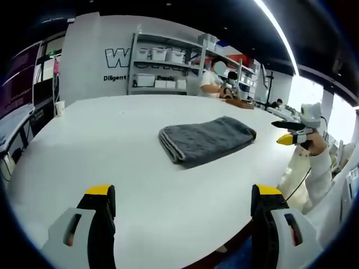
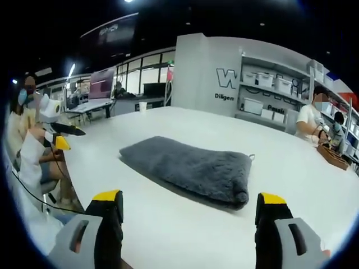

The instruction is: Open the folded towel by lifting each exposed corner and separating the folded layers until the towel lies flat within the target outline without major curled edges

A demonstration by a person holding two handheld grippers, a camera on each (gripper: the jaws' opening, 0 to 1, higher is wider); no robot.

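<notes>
A folded grey towel point(image 1: 205, 140) lies on the white table point(image 1: 101, 145), its thick folded edge toward the left gripper view's camera. My left gripper point(image 1: 182, 204) hovers over the near table edge, short of the towel, jaws wide apart with nothing between them. In the right gripper view the same towel point(image 2: 190, 168) lies lengthwise ahead, and my right gripper point(image 2: 190, 210) stands open and empty just short of it. Each gripper shows in the other's view, held up off the table: the right gripper point(image 1: 291, 134) by a white-sleeved hand, the left gripper point(image 2: 61, 137) beside a seated person.
A white cup point(image 1: 59, 106) stands near the table's far left edge. Shelves with white boxes point(image 1: 160, 67) line the back wall. People sit working at the table's far end point(image 1: 216, 78). A brown tray point(image 2: 332, 157) rests by them.
</notes>
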